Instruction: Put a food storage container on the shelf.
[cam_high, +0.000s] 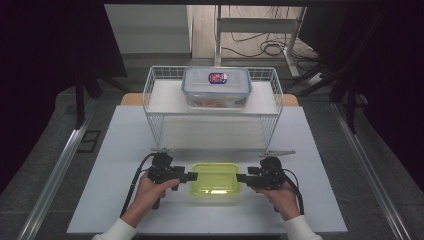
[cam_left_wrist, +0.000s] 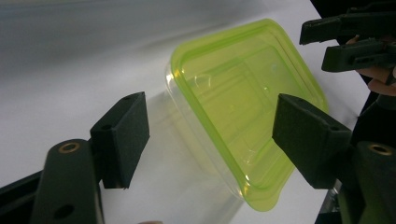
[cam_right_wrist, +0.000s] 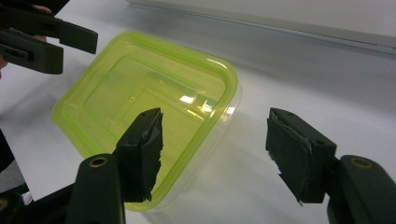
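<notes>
A clear plastic container with a translucent lime-green lid (cam_high: 215, 179) lies flat on the white table, near the front edge. My left gripper (cam_high: 193, 176) is at its left end and my right gripper (cam_high: 240, 177) at its right end, both pointing inward. In the left gripper view the open jaws (cam_left_wrist: 212, 128) straddle the near end of the container (cam_left_wrist: 243, 98), with no pad pressing on it. The right gripper's jaws (cam_right_wrist: 219, 149) also stand open around a corner of the container (cam_right_wrist: 154, 88). Each gripper shows beyond the container in the other's view: the right one (cam_left_wrist: 355, 42), the left one (cam_right_wrist: 42, 39).
A white wire rack (cam_high: 155, 107) stands behind the container, mid-table. On its shelf sits a clear lock-lid box (cam_high: 216, 86) with a blue label and orange contents. The white table top (cam_high: 120, 165) extends left and right of my hands.
</notes>
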